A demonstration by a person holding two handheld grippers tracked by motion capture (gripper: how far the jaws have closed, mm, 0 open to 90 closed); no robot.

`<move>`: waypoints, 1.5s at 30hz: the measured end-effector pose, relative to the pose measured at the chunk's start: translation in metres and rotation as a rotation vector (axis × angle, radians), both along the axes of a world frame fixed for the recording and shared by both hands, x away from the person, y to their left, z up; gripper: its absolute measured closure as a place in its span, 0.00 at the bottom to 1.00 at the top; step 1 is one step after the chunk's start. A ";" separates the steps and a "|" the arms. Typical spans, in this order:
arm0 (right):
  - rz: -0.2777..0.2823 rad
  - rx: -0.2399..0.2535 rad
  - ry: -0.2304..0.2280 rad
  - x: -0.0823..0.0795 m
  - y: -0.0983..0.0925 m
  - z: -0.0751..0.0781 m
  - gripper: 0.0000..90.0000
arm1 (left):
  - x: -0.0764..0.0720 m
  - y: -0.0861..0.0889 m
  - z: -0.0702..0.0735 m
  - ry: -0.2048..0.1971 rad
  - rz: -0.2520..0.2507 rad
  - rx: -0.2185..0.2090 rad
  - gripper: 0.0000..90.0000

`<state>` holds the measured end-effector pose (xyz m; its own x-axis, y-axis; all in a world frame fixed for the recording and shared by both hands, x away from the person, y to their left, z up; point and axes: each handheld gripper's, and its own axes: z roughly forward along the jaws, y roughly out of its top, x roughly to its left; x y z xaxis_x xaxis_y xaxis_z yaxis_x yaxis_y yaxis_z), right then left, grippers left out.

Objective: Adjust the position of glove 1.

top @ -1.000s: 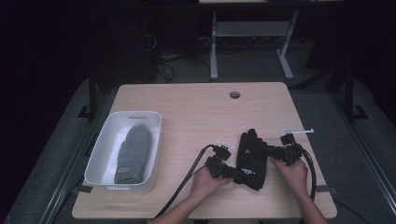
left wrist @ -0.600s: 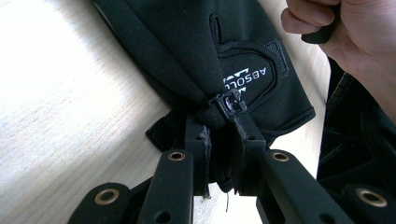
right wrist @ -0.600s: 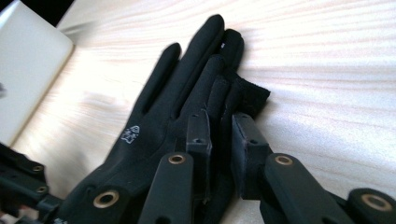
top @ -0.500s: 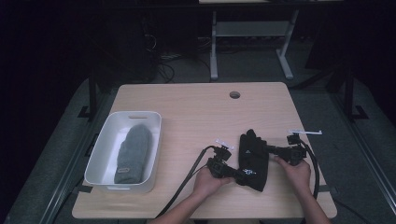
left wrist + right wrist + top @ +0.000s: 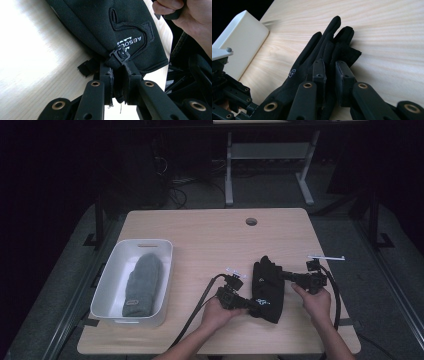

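My left gripper point(image 5: 248, 303) and right gripper point(image 5: 290, 276) have just closed, each pinching the black glove point(image 5: 267, 287) lying near the table's point(image 5: 200, 227) front right corner. Both bites look thin — lifting unevenly could pull fabric free.

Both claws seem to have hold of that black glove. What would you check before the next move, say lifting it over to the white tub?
1. Left gripper pinching the black glove at its cuff, by the small clip: ok, its jaws have just closed on the fabric.
2. Right gripper pinching the glove's finger end: ok, its jaws have just closed there too.
3. Glove free of the wooden table: not ok, it lies flat on it.
4. Room in the white tub: cannot tell, a grey mitten takes up most of its floor.
5. Path from glove to tub: ok, bare tabletop between them.
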<state>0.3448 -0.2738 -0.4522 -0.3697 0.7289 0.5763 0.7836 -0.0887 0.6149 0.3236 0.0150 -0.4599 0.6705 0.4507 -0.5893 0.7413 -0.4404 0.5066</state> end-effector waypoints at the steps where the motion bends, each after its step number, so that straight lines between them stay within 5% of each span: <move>1: -0.001 0.004 0.000 0.000 0.001 0.001 0.89 | 0.000 0.002 0.002 -0.003 0.002 -0.003 0.89; 10: 0.005 0.040 -0.001 0.002 0.006 0.006 0.89 | 0.000 0.013 0.014 -0.027 0.005 -0.006 0.89; 45: 0.105 0.059 -0.099 0.023 0.060 0.077 0.89 | -0.003 0.068 0.072 -0.123 0.057 -0.039 0.89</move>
